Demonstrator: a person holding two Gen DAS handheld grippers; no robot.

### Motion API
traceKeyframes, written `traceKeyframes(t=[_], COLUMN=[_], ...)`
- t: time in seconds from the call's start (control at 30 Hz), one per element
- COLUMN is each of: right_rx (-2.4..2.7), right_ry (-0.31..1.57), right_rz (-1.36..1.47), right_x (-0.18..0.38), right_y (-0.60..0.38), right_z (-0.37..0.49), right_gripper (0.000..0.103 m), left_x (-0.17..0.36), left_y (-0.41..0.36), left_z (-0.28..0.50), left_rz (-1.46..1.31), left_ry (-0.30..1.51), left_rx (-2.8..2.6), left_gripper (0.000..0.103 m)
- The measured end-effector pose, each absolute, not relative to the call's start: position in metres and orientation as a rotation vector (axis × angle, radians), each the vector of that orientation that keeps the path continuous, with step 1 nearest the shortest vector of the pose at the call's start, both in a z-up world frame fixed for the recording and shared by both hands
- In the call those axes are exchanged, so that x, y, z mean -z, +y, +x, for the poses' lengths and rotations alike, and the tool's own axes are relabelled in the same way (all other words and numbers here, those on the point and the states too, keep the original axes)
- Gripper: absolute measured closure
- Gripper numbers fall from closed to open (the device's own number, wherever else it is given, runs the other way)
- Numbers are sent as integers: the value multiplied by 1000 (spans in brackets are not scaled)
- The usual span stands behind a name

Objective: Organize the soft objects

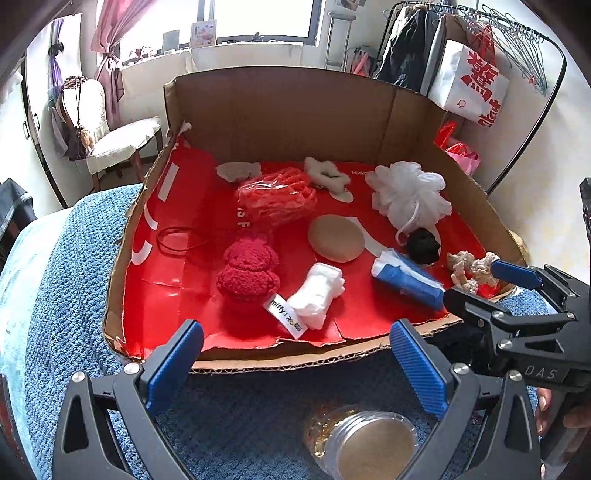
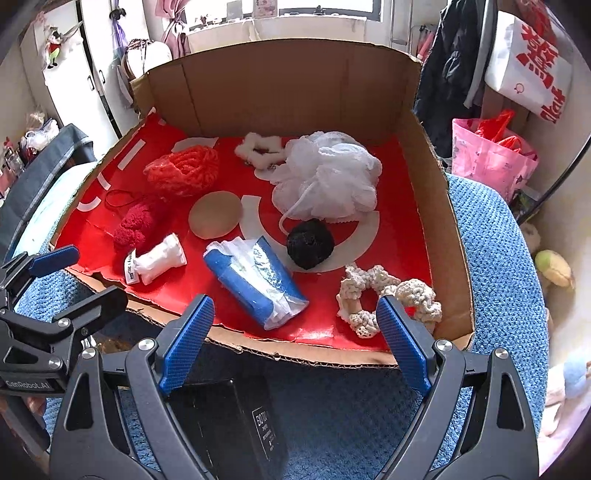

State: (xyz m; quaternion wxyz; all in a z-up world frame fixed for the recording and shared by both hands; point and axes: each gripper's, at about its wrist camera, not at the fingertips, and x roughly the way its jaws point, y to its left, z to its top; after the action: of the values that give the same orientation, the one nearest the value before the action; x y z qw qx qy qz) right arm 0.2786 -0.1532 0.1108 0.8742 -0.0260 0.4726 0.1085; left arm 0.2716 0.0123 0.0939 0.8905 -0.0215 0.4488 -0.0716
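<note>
Resting on blue blanket (image 2: 495, 258): cardboard tray (image 1: 280, 107) | window (image 1: 258, 16) behind | both grippers' fingers spread, empty

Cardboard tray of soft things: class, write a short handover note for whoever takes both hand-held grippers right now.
Left hand-held gripper: open, empty, at the near edge of the cardboard tray.
Right hand-held gripper: open, empty, at the near edge by the cream crochet scrunchie.
In the tray: red plush toy, white cotton roll, blue tissue pack, black ball, white bath pouf, tan round pad, orange yarn, white fluffy scrunchie.
Done: nothing is gripped.
Left: pick and sort every item.
</note>
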Motion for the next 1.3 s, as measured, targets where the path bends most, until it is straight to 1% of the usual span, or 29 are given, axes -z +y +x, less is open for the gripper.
traceKeyframes(t=[1.3], right_rx=[-208], right_ry=[1010], right_rz=[-34], right_x=[-100], right_y=[-159], right_z=[285], right_gripper=[13], left_x=[-81], left_y=[15], left_z=[283], left_rz=[-47], left_ry=[958], left_rx=[141], left_gripper=[0])
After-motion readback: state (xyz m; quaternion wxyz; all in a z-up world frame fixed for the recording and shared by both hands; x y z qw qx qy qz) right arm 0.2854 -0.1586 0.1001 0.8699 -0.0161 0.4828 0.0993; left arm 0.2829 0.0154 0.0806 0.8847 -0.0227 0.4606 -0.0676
